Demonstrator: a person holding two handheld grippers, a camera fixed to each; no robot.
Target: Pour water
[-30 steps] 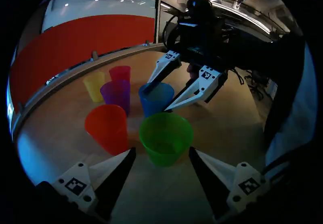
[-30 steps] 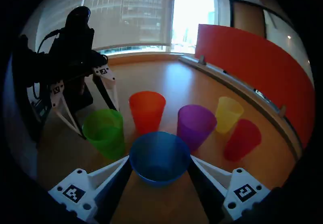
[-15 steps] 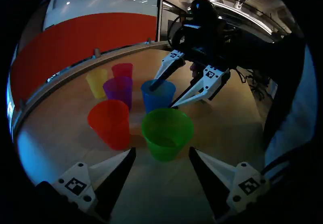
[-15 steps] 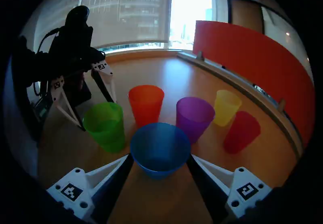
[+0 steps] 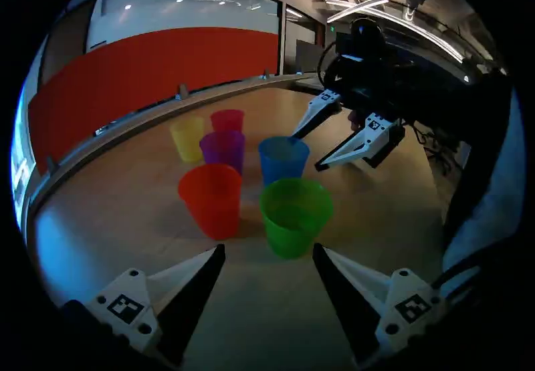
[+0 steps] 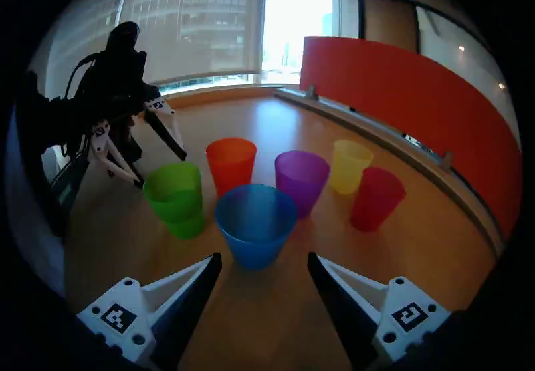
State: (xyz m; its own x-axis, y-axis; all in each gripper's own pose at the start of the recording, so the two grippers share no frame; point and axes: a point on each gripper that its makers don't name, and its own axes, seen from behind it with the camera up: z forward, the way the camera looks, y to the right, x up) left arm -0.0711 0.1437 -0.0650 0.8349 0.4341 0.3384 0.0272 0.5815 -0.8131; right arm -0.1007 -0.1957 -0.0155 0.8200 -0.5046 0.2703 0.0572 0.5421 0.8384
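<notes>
Several coloured plastic cups stand upright in a cluster on the wooden table (image 5: 374,204). In the left gripper view the green cup (image 5: 295,216) is nearest, just ahead of my open left gripper (image 5: 267,257), with the orange cup (image 5: 211,199) to its left and the blue cup (image 5: 283,160) behind it. Beyond the blue cup hangs my right gripper (image 5: 307,150), open. In the right gripper view the blue cup (image 6: 255,224) stands just ahead of my open right gripper (image 6: 262,264); the green cup (image 6: 174,199) is to its left with the left gripper (image 6: 160,169) behind it.
Purple (image 6: 301,182), yellow (image 6: 350,165) and red (image 6: 374,198) cups stand behind, towards a long red wall panel (image 6: 414,97). A raised ledge (image 5: 134,120) runs along the table's far edge. Person's dark sleeve (image 5: 468,137) holds the right gripper.
Both grippers have drawn back from the cups. The blue cup was between the right gripper's fingers and the green cup close to the left's; both now stand free ahead of the fingertips.
</notes>
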